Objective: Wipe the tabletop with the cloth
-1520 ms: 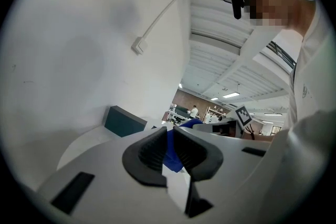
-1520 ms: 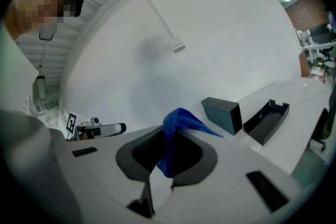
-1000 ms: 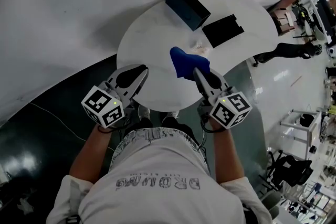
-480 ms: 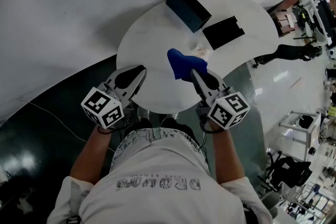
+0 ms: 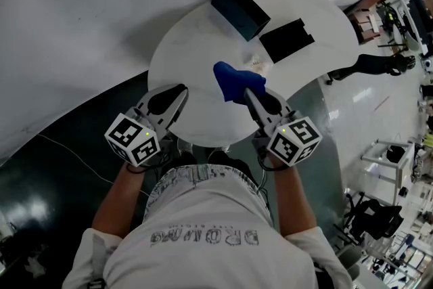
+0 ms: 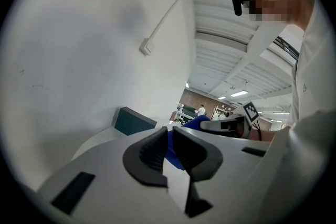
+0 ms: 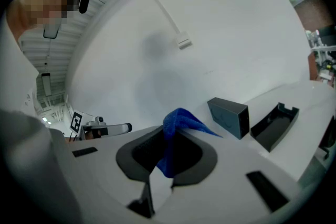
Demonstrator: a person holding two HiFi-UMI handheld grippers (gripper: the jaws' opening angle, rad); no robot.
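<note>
- We see the right gripper [image 5: 250, 94] pinching a crumpled blue cloth [image 5: 237, 81]: in the right gripper view the fabric comes up between the two dark jaws and fans out past their tips.
- In the head view the cloth lies over the near middle of the round white tabletop [image 5: 196, 57], bunched in front of the right gripper's tips. We cannot tell how much of it touches the surface.
- The left gripper [image 5: 180, 91] sits at the table's near left edge, well apart from the cloth. Its jaws are pressed almost together with only a slit left, and nothing is caught in them. The blue in that slit is the cloth farther off.
- A dark teal rectangular box [image 5: 240, 8] stands at the far side of the table. Its visible sides are closed, so we cannot see what it holds.
- Just beside it, to the right, lies a shallow black open tray [image 5: 287, 40], hollow side up. Its inside reads only as dark.
- A small whitish crumpled scrap [image 5: 257, 63] rests between the tray and the cloth.
</note>
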